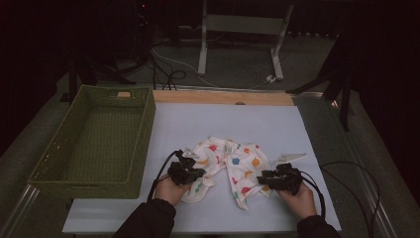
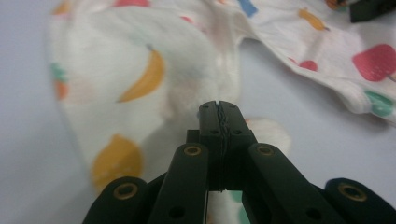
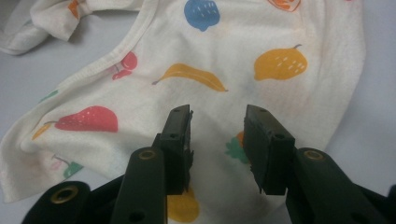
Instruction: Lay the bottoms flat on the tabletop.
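Observation:
A white baby garment [image 1: 228,163] printed with coloured fruit lies crumpled on the pale blue mat [image 1: 223,124]. My left gripper [image 1: 198,174] rests on its left part. In the left gripper view the jaws [image 2: 218,106] are pressed together, and a ridge of the fabric [image 2: 140,70] runs into their tips. My right gripper [image 1: 262,177] sits at the garment's right edge. In the right gripper view it [image 3: 218,116] stands open just over the cloth [image 3: 233,56], with fabric below the gap and nothing pinched.
A green woven basket [image 1: 143,134] stands empty at the left of the mat. A wooden strip [image 1: 223,96] runs along the table's far edge. Cables trail from both grippers, and a white frame stands on the floor beyond.

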The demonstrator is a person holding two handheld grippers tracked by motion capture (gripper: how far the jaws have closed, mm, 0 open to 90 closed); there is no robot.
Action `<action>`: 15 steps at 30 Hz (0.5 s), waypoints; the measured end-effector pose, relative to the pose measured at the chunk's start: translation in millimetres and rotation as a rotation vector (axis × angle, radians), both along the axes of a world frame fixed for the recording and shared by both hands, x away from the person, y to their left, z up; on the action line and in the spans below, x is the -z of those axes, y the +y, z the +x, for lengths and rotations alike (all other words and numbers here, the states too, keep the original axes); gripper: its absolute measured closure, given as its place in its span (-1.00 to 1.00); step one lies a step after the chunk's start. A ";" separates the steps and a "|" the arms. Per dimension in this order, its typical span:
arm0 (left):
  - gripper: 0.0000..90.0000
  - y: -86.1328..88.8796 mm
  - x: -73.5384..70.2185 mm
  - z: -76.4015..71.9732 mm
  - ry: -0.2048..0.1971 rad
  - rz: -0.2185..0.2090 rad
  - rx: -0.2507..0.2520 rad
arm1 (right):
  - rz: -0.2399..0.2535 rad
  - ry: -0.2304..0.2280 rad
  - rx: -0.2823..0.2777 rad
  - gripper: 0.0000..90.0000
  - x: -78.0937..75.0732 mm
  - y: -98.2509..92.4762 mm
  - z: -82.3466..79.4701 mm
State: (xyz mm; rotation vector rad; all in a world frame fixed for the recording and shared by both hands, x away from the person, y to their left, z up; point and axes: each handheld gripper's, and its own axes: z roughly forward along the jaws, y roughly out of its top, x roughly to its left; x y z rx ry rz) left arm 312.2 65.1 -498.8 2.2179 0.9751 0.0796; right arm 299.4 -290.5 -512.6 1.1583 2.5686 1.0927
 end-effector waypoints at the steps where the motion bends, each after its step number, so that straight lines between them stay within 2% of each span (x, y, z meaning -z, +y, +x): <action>1: 1.00 0.0 0.0 0.0 0.000 0.000 0.000 | 0.000 0.000 0.000 0.36 0.0 0.0 0.0; 5: 1.00 13.3 1.7 3.7 -0.008 0.030 -0.042 | 0.001 0.001 -0.003 0.36 1.2 1.5 0.0; 12: 1.00 22.9 8.2 10.4 -0.015 0.049 -0.082 | -0.003 -0.005 -0.004 0.36 0.5 1.2 -0.2; 15: 1.00 24.5 12.8 15.1 -0.009 0.074 -0.094 | 0.000 -0.007 -0.003 0.36 -0.3 0.7 -0.4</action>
